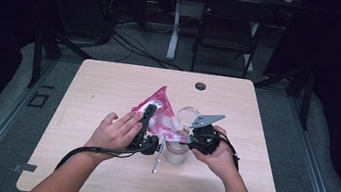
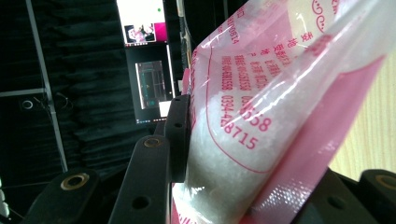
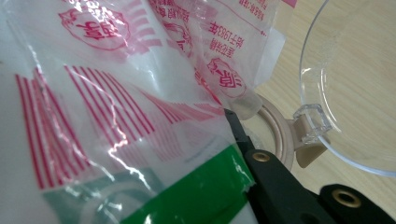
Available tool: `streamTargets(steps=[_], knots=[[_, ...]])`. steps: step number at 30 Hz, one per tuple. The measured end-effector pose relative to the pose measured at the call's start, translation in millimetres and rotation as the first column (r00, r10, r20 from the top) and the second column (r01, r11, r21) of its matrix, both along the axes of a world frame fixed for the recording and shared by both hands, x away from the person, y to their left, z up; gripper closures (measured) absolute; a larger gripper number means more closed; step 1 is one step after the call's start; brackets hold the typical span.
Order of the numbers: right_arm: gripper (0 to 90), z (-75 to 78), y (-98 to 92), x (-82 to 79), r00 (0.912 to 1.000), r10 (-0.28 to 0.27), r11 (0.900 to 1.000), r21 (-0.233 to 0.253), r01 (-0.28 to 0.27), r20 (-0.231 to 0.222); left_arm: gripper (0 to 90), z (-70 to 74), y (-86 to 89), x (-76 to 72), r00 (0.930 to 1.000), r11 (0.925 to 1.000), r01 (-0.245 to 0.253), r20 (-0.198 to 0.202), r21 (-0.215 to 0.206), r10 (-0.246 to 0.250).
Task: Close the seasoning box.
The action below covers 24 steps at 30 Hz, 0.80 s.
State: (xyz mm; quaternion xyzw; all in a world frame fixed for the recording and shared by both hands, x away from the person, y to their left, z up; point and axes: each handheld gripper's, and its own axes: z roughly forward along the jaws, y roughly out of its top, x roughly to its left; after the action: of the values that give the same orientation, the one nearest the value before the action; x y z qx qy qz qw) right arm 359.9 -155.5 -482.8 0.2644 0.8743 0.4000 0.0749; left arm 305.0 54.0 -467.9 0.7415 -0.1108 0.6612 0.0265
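High view shows the pink bag [image 1: 159,110] held up over the middle of the table [image 1: 109,87], tipped toward a clear jar [image 1: 176,151] that stands just in front of the person. Much of the jar is covered by the bag's lower edge and by both grippers, so its mouth is hard to make out from above. Its hinged clear lid [image 1: 187,114] stands open behind it. A thin metal spoon [image 1: 155,162] lies on the table just left of the jar, its bowl hidden under the left gripper.

Left hand [image 1: 115,131] lies flat over the left gripper [image 1: 147,118], forearm coming in from the bottom edge, with a cable trailing back along the wrist. In the left gripper view the fingers [image 2: 180,135] are clamped on the bag's side, white granules pressed against the film between them; the far finger is cut off at the lower right corner.

Right hand [image 1: 220,156] curls round the right gripper [image 1: 192,138], its grey plate pointing up and to the right. In the right gripper view one black finger [image 3: 273,184] runs up against the bag's [image 3: 116,107] corner, while the other is covered by crumpled film with red stripes and a green band, so I cannot tell whether that grip is closed. Beyond it sit the jar's pale rim [image 3: 278,135] and the open lid [image 3: 355,88], cut off at the right edge.
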Motion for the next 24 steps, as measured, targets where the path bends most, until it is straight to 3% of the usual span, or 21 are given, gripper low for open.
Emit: streamTargets(steps=[5,10,17,21,24], knots=[[90.0,-0.1,0.1,-0.1,1.0,0.005,1.0,0.001,-0.005,-0.001,69.0,2.0,0.2,0.8,0.9998,0.9998,-0.005,-0.021,0.02,0.006],[90.0,0.1,-0.3,-0.1,1.0,0.006,1.0,0.001,-0.006,-0.002,68.9,4.2,-0.9,0.5,0.9999,0.9992,0.004,-0.012,0.04,-0.004],[90.0,-0.2,-0.4,-0.6,1.0,-0.001,1.0,0.008,0.001,0.0,68.4,4.0,-1.6,-0.4,0.9997,0.9993,-0.001,-0.026,0.038,0.002],[90.0,-0.1,-0.7,-0.5,1.0,-0.002,1.0,0.003,0.002,0.004,67.6,6.3,-1.6,-0.7,0.9997,0.9976,0.003,-0.026,0.069,-0.001],[90.0,0.2,-0.5,-0.9,1.0,-0.003,1.0,-0.003,0.003,0.005,66.9,5.5,-0.3,-0.2,0.9991,0.9987,-0.001,-0.042,0.051,0.003]])
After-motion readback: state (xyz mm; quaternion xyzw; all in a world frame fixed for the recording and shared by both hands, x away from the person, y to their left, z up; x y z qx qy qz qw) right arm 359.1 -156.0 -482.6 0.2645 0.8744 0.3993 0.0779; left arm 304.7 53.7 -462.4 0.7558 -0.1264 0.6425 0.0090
